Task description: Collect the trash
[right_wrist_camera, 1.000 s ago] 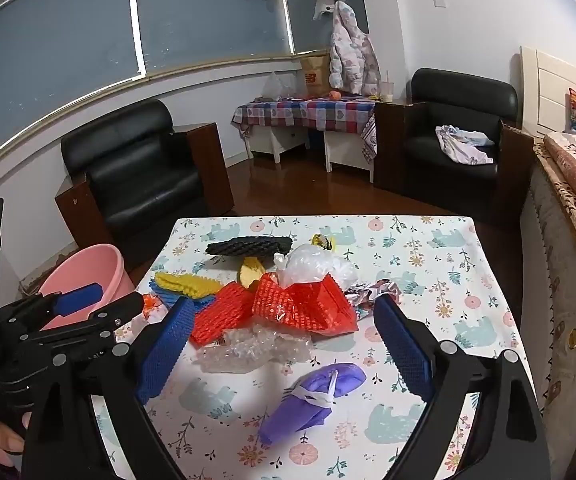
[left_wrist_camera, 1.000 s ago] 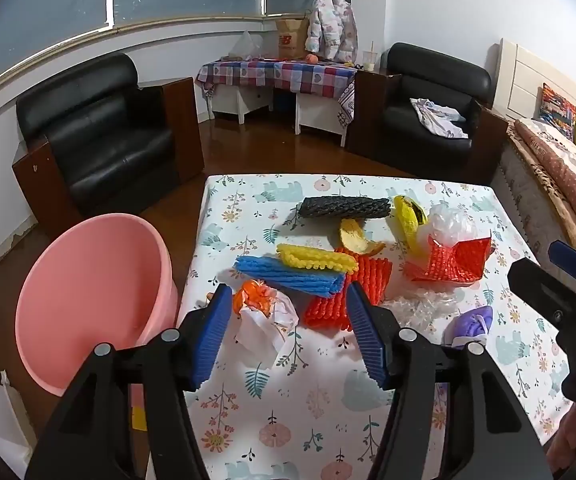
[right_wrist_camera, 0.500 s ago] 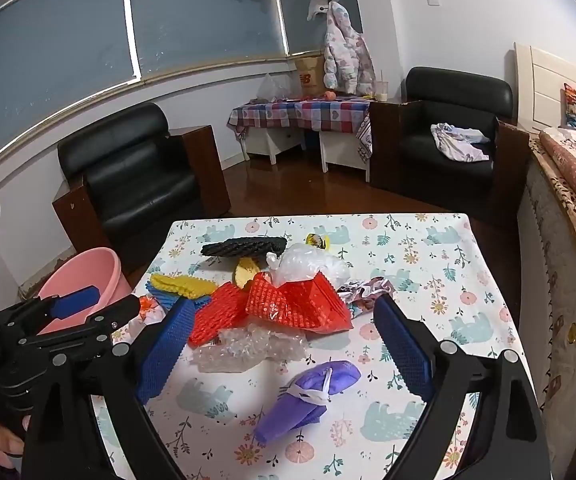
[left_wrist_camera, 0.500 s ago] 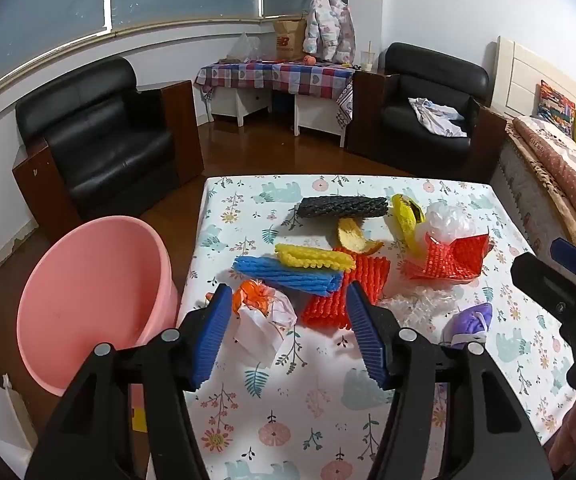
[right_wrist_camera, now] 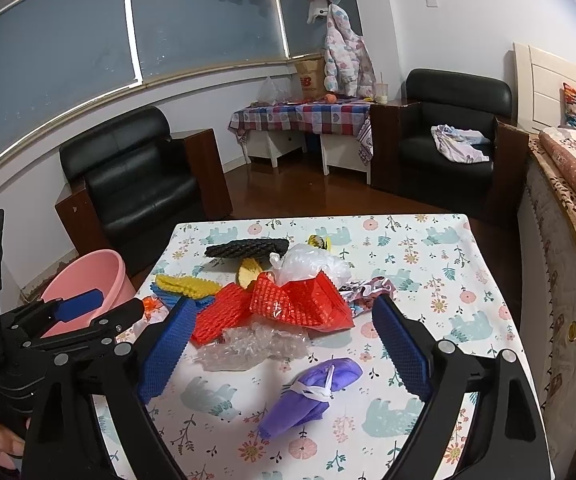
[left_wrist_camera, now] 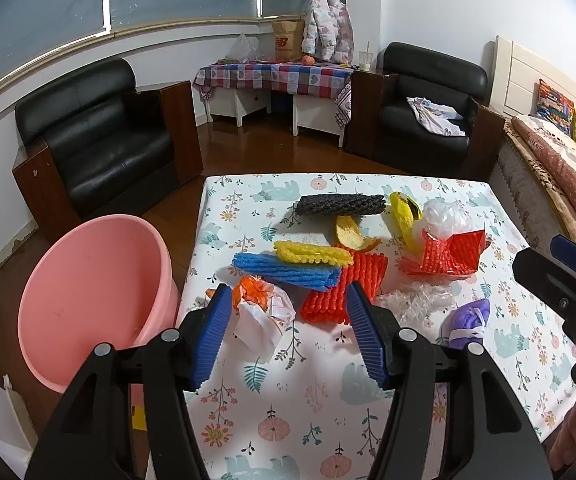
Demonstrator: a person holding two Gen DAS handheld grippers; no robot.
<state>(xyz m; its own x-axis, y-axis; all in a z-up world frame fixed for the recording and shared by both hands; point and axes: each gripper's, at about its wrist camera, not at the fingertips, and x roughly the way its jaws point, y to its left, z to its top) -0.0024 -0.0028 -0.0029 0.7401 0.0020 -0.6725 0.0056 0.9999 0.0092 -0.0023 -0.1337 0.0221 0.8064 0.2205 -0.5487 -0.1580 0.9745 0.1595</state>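
Observation:
Trash lies on a floral tablecloth [left_wrist_camera: 288, 420]: a white-and-orange crumpled wrapper [left_wrist_camera: 262, 312], blue [left_wrist_camera: 286, 272], yellow [left_wrist_camera: 309, 253], red [left_wrist_camera: 341, 292] and black [left_wrist_camera: 339, 204] foam nets, banana peel [left_wrist_camera: 353, 234], a red mesh bag [left_wrist_camera: 445, 254], clear plastic [right_wrist_camera: 256, 346] and a purple bundle [right_wrist_camera: 313, 390]. A pink tub [left_wrist_camera: 88, 296] stands on the floor left of the table. My left gripper [left_wrist_camera: 289, 336] is open and empty, with the crumpled wrapper by its left finger. My right gripper [right_wrist_camera: 284, 350] is open and empty above the purple bundle.
Two black armchairs [left_wrist_camera: 100, 140] [left_wrist_camera: 427, 100] and a side table with a checked cloth [left_wrist_camera: 276, 76] stand behind. A bed [left_wrist_camera: 559, 168] runs along the right edge of the table. The floor is dark wood.
Both views have shifted only slightly; the grippers stay open and nothing on the table has moved.

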